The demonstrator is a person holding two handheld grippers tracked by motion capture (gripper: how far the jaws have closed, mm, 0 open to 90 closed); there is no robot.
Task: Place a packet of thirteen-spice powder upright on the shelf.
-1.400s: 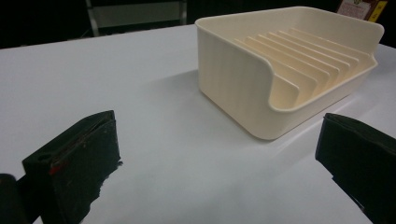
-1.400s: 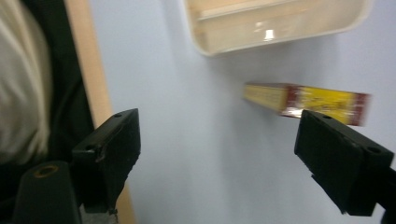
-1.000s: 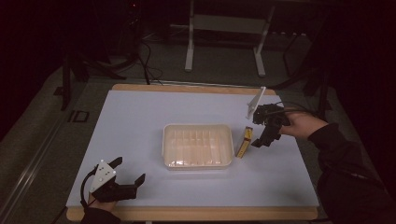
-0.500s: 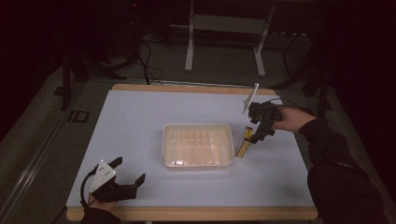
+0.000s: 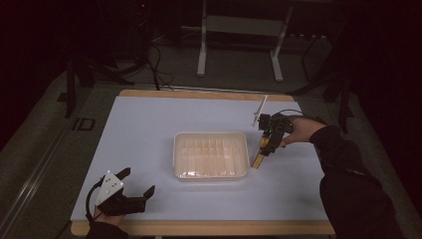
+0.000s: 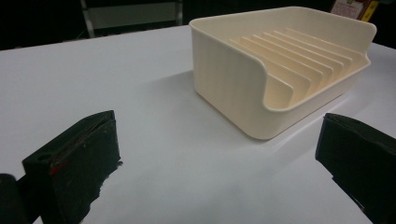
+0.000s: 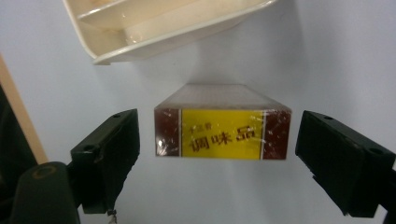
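A cream ribbed tray lies at the middle of the white table. Against its right side stands a small box with a yellow and brown label. My right gripper hangs over the box, open, one jaw on each side of it. Gaps show between both pads and the box. My left gripper rests near the front left corner, open with nothing between its jaws, pointing toward the tray.
The white table has a wooden rim at the front and back. Beyond the far edge lies a dark floor with metal stand legs and cables. The person's right sleeve reaches in over the table's right side.
The right hand has come down and a little left, so its jaws now straddle the box. The left gripper, the tray and the box have not moved.
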